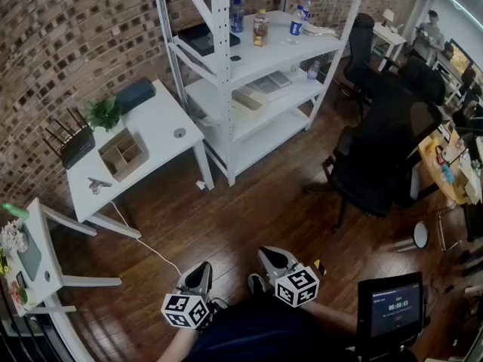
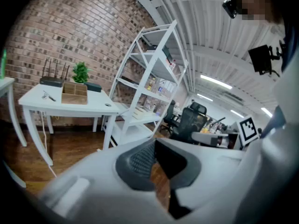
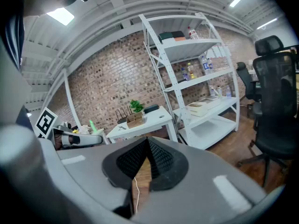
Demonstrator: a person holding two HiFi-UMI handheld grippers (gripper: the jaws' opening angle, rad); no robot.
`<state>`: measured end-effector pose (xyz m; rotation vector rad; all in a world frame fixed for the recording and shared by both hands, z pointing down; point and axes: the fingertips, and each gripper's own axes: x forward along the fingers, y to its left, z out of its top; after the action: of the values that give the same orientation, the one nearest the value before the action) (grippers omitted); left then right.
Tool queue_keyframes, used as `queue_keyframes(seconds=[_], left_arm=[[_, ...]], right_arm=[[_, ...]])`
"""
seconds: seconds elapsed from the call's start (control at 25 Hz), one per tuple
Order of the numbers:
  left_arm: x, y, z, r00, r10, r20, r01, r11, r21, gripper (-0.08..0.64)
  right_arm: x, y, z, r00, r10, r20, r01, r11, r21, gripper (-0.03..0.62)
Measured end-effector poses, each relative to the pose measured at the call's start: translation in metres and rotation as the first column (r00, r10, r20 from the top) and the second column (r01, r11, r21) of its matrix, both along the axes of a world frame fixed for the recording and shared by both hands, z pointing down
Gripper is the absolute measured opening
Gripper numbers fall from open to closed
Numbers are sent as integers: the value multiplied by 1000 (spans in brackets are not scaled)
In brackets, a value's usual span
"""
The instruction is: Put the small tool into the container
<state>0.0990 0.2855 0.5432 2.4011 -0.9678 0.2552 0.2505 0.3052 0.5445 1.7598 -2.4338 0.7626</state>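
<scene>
small grey tool (image 1: 96,184) lying flat on the white table (image 1: 162,119), about 7 o'clock from the open wooden divided box (image 1: 123,154), not touching it

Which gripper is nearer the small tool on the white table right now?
Left. The left gripper is down-right of the small tool in the head view, well short of the table; the right gripper is farther right.

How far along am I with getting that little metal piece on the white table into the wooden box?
Done: nothing yet; the metal piece lies on the white table near the wooden box, not in it. In hand: nothing; the left tool and right tool are both shut and empty, well short of the table. Left: go over, pick the piece up and drop it in the box.
</scene>
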Motion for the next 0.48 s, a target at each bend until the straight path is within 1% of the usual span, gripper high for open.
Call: queue_keyframes(seconds=[0.12,0.24,0.36,0.48], left_arm=[[-14,-7,-4,998,-66,18,65,998,9,3],[-25,-16,-14,989,-144,33,142,989,37,3],[-32,-24,-26,972,-231,53,227,971,70,3],[-38,-33,-38,950,-306,65,299,949,95,3]], right_arm=[[-10,-16,-1,998,-56,14,55,998,10,11],[-17,-35,-4,992,-120,33,120,992,26,11],[-17,-54,-9,980,-188,59,186,982,43,11],[-16,-72,-11,968,-236,87,232,971,54,11]])
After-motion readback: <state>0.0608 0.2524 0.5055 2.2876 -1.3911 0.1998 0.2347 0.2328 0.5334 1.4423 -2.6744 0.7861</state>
